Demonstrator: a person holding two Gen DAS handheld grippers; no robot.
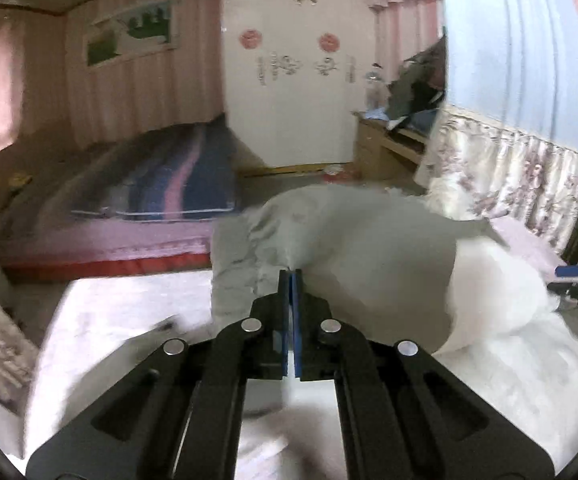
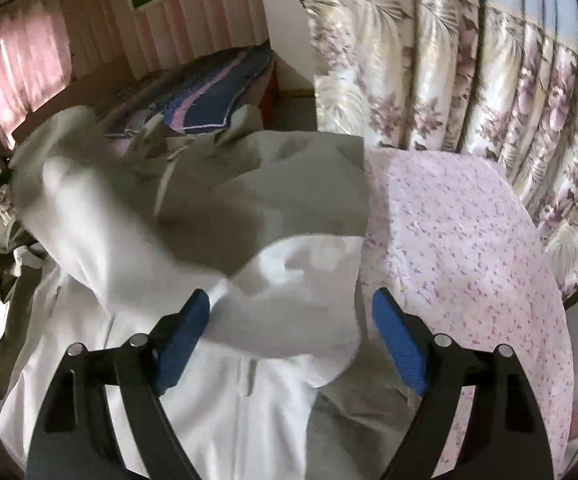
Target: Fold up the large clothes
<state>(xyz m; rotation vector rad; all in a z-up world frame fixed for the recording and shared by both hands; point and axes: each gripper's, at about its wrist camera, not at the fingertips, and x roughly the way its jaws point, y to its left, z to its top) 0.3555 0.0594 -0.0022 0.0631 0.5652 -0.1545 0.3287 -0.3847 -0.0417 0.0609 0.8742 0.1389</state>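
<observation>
A large pale grey-white garment (image 1: 361, 248) lies spread over a bed with a pink flowered sheet (image 2: 461, 240). My left gripper (image 1: 292, 276) is shut, its blue pads pressed together on an edge of the garment, and the cloth fans out taut from the tips, lifted off the bed. In the right wrist view the same garment (image 2: 193, 208) billows, blurred, with a raised fold on the left. My right gripper (image 2: 291, 304) stands open low over it. A white fold lies between its blue pads (image 2: 399, 340), which do not press on it.
A flowered curtain (image 2: 469, 80) hangs close behind the bed on the right. A second bed with a blue and pink striped quilt (image 1: 177, 176) stands beyond. A white wardrobe (image 1: 293, 80) and a wooden desk (image 1: 385, 144) with piled things fill the far wall.
</observation>
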